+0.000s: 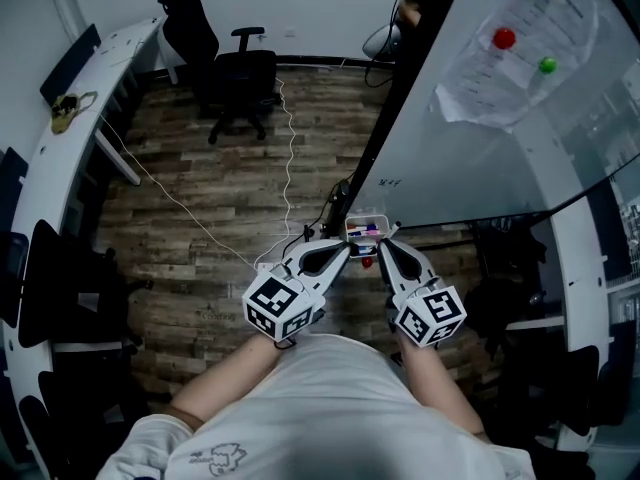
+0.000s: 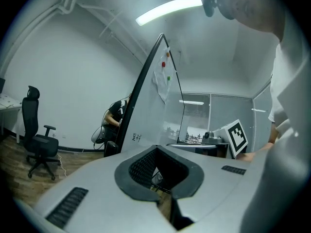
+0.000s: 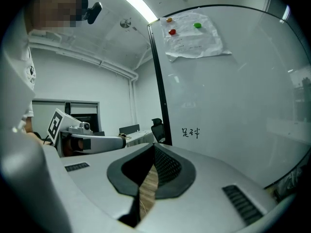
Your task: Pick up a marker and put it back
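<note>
Several markers, purple and pink among them, lie in a small white tray [image 1: 366, 228] at the foot of the whiteboard [image 1: 480, 118]. My left gripper [image 1: 343, 249] points at the tray from the lower left, its tips just short of it, shut on nothing. My right gripper [image 1: 384, 241] is beside the tray's right end, also shut and holding nothing. The left gripper [image 2: 156, 147] in its own view has its jaws closed together, with the whiteboard [image 2: 155, 110] beyond. In the right gripper view the gripper [image 3: 154, 144] is closed too, facing the whiteboard [image 3: 233, 106]. The markers are hidden in both gripper views.
A paper sheet [image 1: 505, 73] hangs on the board under red [image 1: 503, 38], green [image 1: 547, 65] and orange magnets. A black office chair [image 1: 235, 78] stands at the back, white cables [image 1: 288, 158] cross the wooden floor, and a curved white desk [image 1: 60, 148] runs along the left. A person [image 1: 405, 8] sits behind the board.
</note>
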A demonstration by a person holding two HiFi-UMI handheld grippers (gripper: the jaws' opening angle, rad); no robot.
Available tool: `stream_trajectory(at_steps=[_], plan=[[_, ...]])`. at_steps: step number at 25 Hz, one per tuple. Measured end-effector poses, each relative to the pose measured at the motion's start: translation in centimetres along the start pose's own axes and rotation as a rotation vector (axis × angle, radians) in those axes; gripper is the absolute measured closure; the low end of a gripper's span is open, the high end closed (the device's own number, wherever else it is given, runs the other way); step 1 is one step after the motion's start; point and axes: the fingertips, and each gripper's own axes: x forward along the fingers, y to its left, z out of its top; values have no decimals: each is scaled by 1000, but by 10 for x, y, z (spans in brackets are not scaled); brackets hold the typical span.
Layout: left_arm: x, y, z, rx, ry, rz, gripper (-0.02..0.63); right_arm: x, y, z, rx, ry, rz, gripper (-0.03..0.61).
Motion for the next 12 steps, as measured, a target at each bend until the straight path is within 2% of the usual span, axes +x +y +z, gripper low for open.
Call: stream_trajectory(at_steps=[12], plan=[[-1, -83, -24, 42, -16, 20, 609, -87, 14, -17, -26, -23, 32, 568]])
